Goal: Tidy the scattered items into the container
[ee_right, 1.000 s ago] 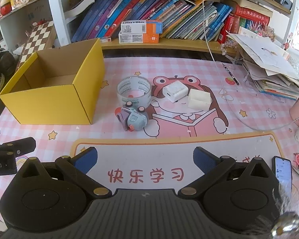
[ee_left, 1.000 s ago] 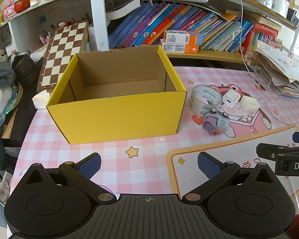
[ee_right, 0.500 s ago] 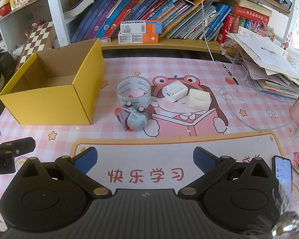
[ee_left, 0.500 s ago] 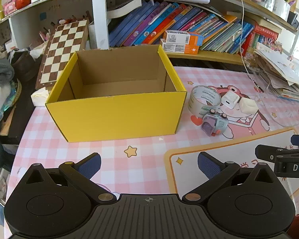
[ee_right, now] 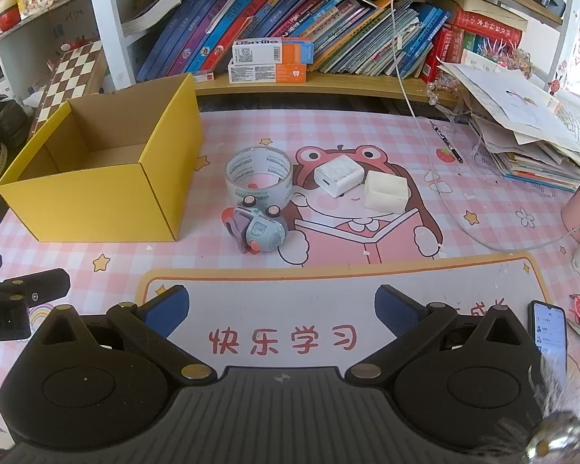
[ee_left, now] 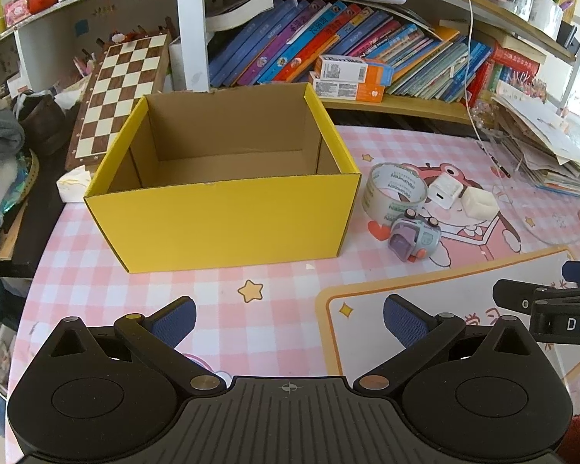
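Beyond the right gripper [ee_right: 280,309], on the pink checked table mat [ee_right: 367,123], four loose items cluster right of the yellow cardboard box [ee_right: 96,197].

- Toy car [ee_right: 257,232], grey-blue, tipped on its side: nearest item, slightly left of that gripper's centre line.
- Tape roll [ee_right: 258,172]: just beyond the car, apparently touching it, hole facing up.
- White charger [ee_right: 339,175] and cream block [ee_right: 386,191]: side by side, far right of the cluster.
- Box: open-topped, nothing visible inside, left of the tape.

Right gripper: fingers spread wide, holding nothing.
Left gripper [ee_left: 288,321]: fingers likewise spread and bare; it faces the box wall, with the cluster off to its far right.

Judgement: the right gripper is better placed; the car lies almost straight ahead, its long axis running roughly left to right across the fingers' line.
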A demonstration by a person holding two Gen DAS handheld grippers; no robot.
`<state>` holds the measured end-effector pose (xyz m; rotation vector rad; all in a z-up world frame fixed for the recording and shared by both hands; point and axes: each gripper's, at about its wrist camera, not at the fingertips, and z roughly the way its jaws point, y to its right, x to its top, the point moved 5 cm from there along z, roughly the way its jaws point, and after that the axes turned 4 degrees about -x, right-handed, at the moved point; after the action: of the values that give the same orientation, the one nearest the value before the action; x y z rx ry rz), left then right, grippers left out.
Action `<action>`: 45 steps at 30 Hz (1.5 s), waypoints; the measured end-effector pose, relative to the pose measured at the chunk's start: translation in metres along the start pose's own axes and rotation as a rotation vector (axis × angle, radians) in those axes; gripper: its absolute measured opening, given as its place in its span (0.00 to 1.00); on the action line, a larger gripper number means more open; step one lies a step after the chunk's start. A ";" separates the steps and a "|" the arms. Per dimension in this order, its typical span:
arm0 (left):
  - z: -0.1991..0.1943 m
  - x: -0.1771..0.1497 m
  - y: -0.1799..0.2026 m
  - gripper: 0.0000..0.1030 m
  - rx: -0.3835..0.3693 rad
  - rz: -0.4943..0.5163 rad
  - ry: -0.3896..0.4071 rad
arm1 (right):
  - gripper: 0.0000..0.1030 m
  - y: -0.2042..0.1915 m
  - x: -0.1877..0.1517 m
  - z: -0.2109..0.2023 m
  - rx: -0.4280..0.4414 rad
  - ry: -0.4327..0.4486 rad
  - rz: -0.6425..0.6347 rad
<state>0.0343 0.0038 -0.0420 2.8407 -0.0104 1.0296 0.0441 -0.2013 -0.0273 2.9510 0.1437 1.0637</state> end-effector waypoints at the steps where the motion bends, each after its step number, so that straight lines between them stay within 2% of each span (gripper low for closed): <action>1: 0.000 0.000 0.000 1.00 0.001 0.000 -0.001 | 1.00 0.000 0.000 0.000 0.000 0.000 -0.001; 15: 0.005 0.000 0.002 1.00 -0.012 0.002 -0.020 | 1.00 0.000 0.001 0.004 0.001 -0.010 -0.001; 27: 0.004 0.002 0.007 1.00 -0.036 0.016 -0.004 | 1.00 0.000 0.001 0.006 0.001 -0.018 -0.002; 45: 0.007 0.003 0.006 1.00 -0.026 0.015 -0.017 | 1.00 -0.001 0.001 0.011 0.007 -0.031 -0.004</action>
<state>0.0413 -0.0034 -0.0446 2.8298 -0.0472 1.0013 0.0519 -0.1994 -0.0349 2.9705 0.1540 1.0187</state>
